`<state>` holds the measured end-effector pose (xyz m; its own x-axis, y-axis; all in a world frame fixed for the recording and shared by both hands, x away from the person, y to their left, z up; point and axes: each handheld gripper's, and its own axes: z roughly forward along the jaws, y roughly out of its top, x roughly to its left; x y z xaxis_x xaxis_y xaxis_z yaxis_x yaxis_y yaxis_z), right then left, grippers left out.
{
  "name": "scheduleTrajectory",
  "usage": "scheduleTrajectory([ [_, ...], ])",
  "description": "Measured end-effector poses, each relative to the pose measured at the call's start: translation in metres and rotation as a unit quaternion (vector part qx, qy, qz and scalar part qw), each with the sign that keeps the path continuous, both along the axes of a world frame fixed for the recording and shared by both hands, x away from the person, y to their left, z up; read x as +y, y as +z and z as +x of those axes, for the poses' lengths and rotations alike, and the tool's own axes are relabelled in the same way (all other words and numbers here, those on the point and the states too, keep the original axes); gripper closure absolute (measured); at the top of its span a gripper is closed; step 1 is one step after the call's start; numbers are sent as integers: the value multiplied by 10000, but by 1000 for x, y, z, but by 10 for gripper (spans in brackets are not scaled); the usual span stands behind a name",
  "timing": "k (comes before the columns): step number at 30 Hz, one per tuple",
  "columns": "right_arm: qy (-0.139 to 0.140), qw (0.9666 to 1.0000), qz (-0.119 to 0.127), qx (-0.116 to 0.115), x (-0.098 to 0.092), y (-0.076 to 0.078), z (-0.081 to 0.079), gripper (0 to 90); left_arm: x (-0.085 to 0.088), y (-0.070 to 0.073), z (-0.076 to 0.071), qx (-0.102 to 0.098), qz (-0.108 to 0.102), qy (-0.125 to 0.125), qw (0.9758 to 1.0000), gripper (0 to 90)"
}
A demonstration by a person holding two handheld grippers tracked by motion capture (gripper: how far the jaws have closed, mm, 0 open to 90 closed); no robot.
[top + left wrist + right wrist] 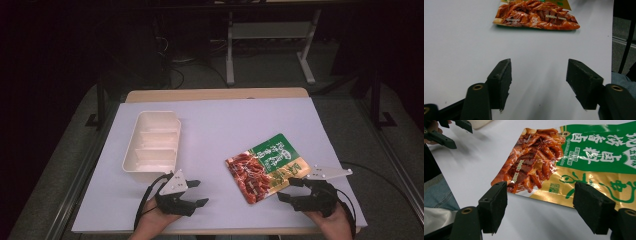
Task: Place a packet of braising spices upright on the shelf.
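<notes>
Lying flat on the white tabletop (215, 130), a printed food pouch (266, 167) sits right of centre, toward the near edge; red-brown food photo on one half, green and gold panel with white characters on the other.

Right claw (289, 189) at the pouch's 5 o'clock in the high view, jaws spread, empty, tips just beside the pouch's near gold corner. In the right gripper view the pouch (574, 162) fills the 12 to 2 o'clock area; its near edge runs between the two jaws, the right jaw over the gold strip, the left jaw at the red corner. Contact with the pouch cannot be told.

Left claw (198, 193) at the pouch's 8 o'clock in the high view, jaws spread, empty, well apart from the pouch. In the left gripper view the pouch (536, 15) lies at 12 o'clock, bare tabletop between it and the jaws.

Cream divided tray (131, 150) at the left claw's 11 o'clock, near it, compartments showing nothing inside. A hand (155, 225) grips each claw from the near edge.
</notes>
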<state>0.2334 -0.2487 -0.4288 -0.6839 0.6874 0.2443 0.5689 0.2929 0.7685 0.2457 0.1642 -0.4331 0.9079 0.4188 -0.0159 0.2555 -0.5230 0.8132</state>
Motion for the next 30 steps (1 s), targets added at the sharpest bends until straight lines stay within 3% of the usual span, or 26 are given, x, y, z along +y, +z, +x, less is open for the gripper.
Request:
scheduleTrajectory([
  [5,-42,10000,0,-6,-2,0,0,267,-16,6,9,-85,76,-104,9999,453],
  [16,-137,9999,-100,11,-6,0,3,262,-54,17,38,-41,136,-303,9994,577],
  [30,-262,9995,-148,-16,-13,0,4,262,-97,16,66,57,276,-508,9983,703],
])
